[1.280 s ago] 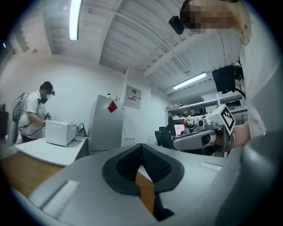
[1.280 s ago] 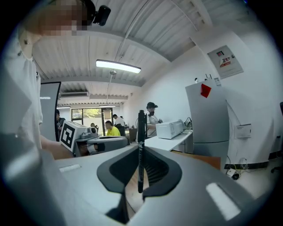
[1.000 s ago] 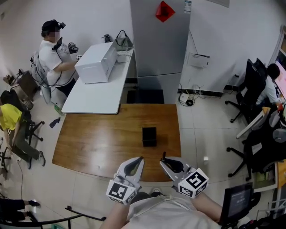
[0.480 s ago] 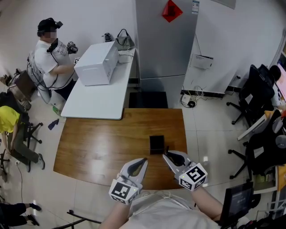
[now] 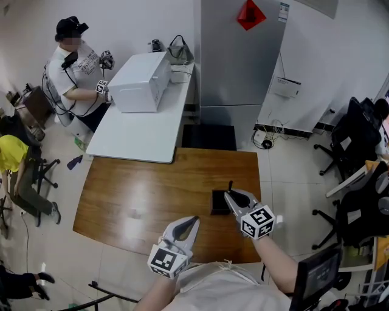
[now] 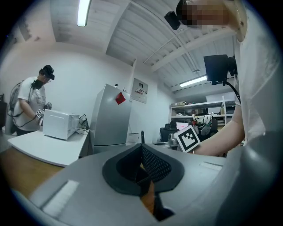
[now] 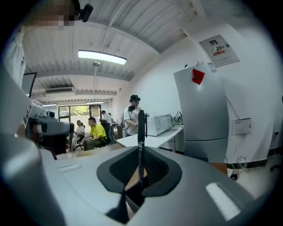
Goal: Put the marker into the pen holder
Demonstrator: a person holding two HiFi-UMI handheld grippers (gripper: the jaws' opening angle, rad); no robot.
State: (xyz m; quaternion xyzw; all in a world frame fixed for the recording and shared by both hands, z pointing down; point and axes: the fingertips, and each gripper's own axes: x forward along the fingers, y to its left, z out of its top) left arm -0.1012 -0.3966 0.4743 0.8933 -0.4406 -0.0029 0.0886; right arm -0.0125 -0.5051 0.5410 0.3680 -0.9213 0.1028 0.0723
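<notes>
Brown wooden tabletop [image 5: 146, 200], lower centre, glossy. White table [image 5: 137, 133] just above it, running toward upper left, with a white microwave [image 5: 141, 82] at its far end. Person in white shirt and black cap [image 5: 72, 64] stands beside the microwave. Grey refrigerator [image 5: 237, 61] top centre, red diamond sign [image 5: 251, 13] on its door. Seated person in yellow [image 5: 11, 155] at left edge. Black office chair [image 5: 343, 143] at right.

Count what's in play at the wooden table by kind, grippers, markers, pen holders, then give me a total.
Grippers: 2, left gripper and right gripper
Marker: 1, clamped in the right gripper
Pen holder: 1
Total: 4
</notes>
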